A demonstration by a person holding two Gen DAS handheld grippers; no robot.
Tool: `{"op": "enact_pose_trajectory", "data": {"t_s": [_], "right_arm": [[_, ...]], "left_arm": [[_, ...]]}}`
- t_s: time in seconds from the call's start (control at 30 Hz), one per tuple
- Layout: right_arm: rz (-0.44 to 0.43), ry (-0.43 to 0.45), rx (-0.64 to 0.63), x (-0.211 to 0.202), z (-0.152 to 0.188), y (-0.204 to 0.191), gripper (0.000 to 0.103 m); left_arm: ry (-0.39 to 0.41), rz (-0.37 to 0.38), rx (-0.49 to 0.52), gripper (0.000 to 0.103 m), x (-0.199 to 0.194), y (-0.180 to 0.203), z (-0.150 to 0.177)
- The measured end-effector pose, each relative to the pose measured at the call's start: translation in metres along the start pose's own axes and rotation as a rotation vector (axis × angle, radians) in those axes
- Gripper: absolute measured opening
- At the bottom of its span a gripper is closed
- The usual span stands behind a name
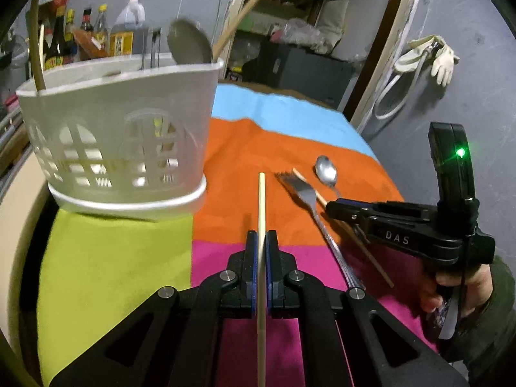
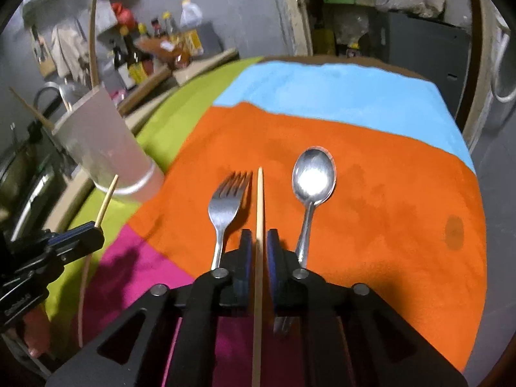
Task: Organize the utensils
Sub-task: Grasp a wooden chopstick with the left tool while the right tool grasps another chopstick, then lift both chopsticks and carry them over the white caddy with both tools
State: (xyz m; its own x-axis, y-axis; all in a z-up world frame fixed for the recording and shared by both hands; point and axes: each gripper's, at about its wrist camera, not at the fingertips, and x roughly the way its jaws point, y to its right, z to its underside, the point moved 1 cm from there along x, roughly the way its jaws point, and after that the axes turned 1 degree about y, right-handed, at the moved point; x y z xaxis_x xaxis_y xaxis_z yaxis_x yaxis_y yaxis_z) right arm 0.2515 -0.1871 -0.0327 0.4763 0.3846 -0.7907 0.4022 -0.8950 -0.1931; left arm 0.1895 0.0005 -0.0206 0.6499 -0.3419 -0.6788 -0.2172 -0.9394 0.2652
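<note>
Left tool (image 1: 261, 242) is clamped on a chopstick (image 1: 261, 200); holder (image 1: 122, 122) at 10 o'clock. Right tool (image 2: 259, 242) straddles a second chopstick (image 2: 260, 200), pads not pressing. Light, stiff, slippery; best gripped mid-shaft.

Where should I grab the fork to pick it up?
Grab the fork by its thin handle, coming from above with the jaws across it. It lies flat on the cloth, tines pointing away. A chopstick lies close along its right side, so pinch carefully.
</note>
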Motion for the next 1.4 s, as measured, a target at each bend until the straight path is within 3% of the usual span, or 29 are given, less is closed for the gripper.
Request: {"op": "enact_pose_trajectory", "data": {"t_s": [0.03, 0.13, 0.2, 0.23, 0.4, 0.63, 1.0, 1.2, 1.3, 1.4], "right_arm": [[0.004, -0.020, -0.014, 0.004, 0.000, -0.001, 0.022], [0.036, -0.047, -0.080, 0.013, -0.001, -0.007, 0.022], [0.053, -0.053, -0.097, 0.018, -0.005, -0.008, 0.015], [0.064, -0.052, -0.103, 0.019, -0.006, -0.007, 0.005], [0.034, -0.048, -0.060, 0.018, -0.008, -0.001, 0.003], [-0.037, 0.156, 0.086, -0.028, 0.000, 0.010, 0.003], [-0.016, 0.556, -0.036, -0.105, -0.007, -0.054, 0.003], [-0.099, 0.703, -0.121, -0.121, -0.024, -0.096, 0.003], [-0.162, 0.728, -0.151, -0.118, -0.041, -0.114, 0.003], [-0.215, 0.755, -0.167, -0.115, -0.057, -0.130, 0.003]], "left_arm": [[-0.006, 0.001, -0.004, 0.002, 0.002, 0.000, -0.001], [-0.012, 0.007, -0.018, 0.002, 0.004, -0.002, -0.003], [-0.010, 0.012, -0.023, 0.002, 0.003, -0.004, -0.004], [-0.009, 0.013, -0.023, 0.002, 0.002, -0.004, -0.004], [0.012, 0.022, -0.034, 0.002, -0.007, -0.009, -0.003], [0.132, 0.029, -0.022, 0.002, -0.030, -0.009, -0.004], [0.444, -0.035, 0.007, 0.002, -0.096, -0.013, -0.024], [0.572, -0.055, -0.022, 0.002, -0.141, -0.037, -0.040], [0.628, -0.056, -0.077, 0.002, -0.163, -0.056, -0.051], [0.702, -0.107, -0.108, 0.002, -0.186, -0.075, -0.063]]}}
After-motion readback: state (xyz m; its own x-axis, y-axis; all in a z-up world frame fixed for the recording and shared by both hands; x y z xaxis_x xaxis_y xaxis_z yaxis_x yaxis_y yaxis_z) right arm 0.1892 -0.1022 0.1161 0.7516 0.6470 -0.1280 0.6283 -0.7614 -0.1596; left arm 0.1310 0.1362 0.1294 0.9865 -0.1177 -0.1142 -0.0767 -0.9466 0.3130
